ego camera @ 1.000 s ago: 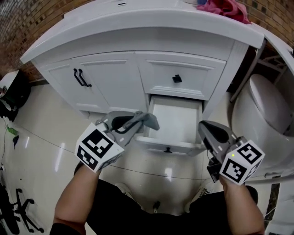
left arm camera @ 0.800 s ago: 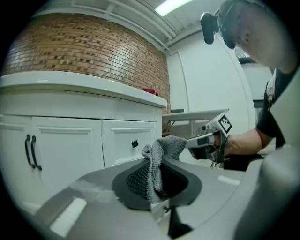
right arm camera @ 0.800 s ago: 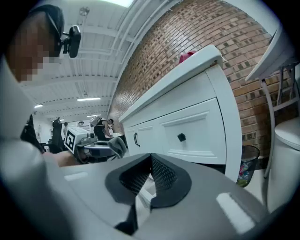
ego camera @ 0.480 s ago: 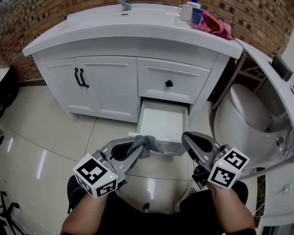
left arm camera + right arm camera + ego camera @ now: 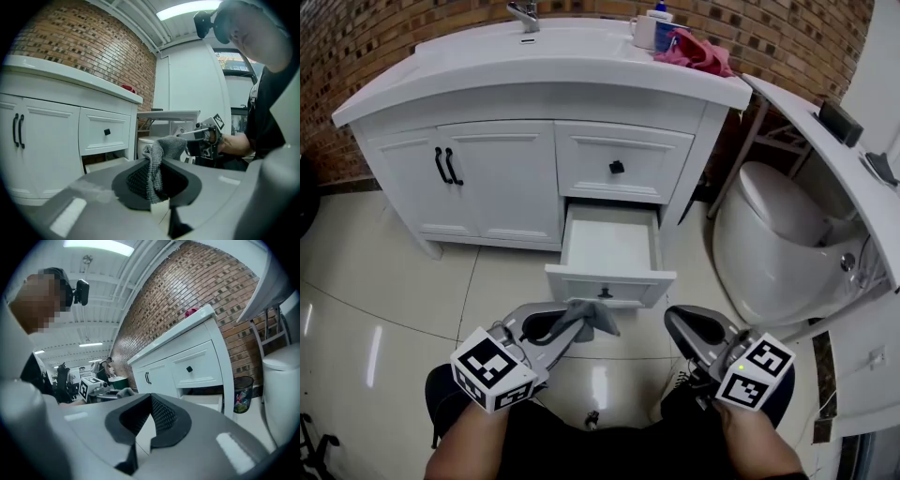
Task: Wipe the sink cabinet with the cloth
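The small grey knitted cloth [image 5: 592,317] is pinched in the left gripper [image 5: 570,328], low before the white wooden sink cabinet [image 5: 502,183], near its open drawer [image 5: 609,246]. The right gripper [image 5: 682,324], pressed together and empty, is level beside it. Both forearms point forward.

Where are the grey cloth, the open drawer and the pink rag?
grey cloth [image 5: 592,319]: head view, bunched free end.
open drawer [image 5: 609,242]: head view, bare inside floor.
pink rag [image 5: 698,52]: head view, middle of the heap.
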`<move>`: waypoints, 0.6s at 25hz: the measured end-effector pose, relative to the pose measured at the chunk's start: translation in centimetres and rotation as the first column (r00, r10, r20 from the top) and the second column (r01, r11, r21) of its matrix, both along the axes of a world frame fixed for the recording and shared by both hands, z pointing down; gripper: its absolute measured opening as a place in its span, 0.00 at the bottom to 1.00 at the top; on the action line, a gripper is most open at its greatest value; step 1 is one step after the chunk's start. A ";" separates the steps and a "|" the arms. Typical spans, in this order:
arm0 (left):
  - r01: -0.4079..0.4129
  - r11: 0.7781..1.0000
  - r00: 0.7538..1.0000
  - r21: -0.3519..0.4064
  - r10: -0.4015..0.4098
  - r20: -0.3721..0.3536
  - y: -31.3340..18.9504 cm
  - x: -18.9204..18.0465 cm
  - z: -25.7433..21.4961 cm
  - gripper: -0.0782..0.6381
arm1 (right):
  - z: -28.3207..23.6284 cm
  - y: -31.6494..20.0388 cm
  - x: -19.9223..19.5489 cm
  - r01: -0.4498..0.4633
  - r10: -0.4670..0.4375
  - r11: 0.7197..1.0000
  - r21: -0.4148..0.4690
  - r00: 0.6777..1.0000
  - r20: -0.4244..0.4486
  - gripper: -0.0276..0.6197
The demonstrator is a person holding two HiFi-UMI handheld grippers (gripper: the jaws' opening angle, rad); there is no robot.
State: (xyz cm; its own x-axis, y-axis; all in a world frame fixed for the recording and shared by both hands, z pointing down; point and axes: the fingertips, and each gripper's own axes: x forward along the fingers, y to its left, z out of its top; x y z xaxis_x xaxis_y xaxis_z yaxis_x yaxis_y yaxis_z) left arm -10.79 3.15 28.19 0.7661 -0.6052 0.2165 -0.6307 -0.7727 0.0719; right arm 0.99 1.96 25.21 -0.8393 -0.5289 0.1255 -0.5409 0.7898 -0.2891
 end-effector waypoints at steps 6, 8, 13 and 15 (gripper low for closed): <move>-0.021 1.000 1.000 -0.008 0.021 0.018 1.1 0.1 0.2 0.16 | 1.9 0.3 0.5 -0.025 0.026 0.999 0.024 0.998 -0.064 0.05; -0.029 1.000 0.999 -0.008 0.030 0.018 1.4 0.5 0.3 0.16 | 2.0 0.8 -0.1 -0.006 0.006 1.000 0.014 0.998 -0.063 0.05; -0.017 1.000 1.000 -0.018 0.017 0.023 1.7 0.1 0.7 0.16 | 2.2 1.9 -0.7 0.023 -0.022 1.000 0.021 0.997 -0.076 0.05; 0.000 1.000 1.000 -0.025 0.001 0.025 1.6 -0.4 1.0 0.16 | 2.3 1.9 -0.6 0.020 -0.019 1.000 0.017 0.997 -0.077 0.05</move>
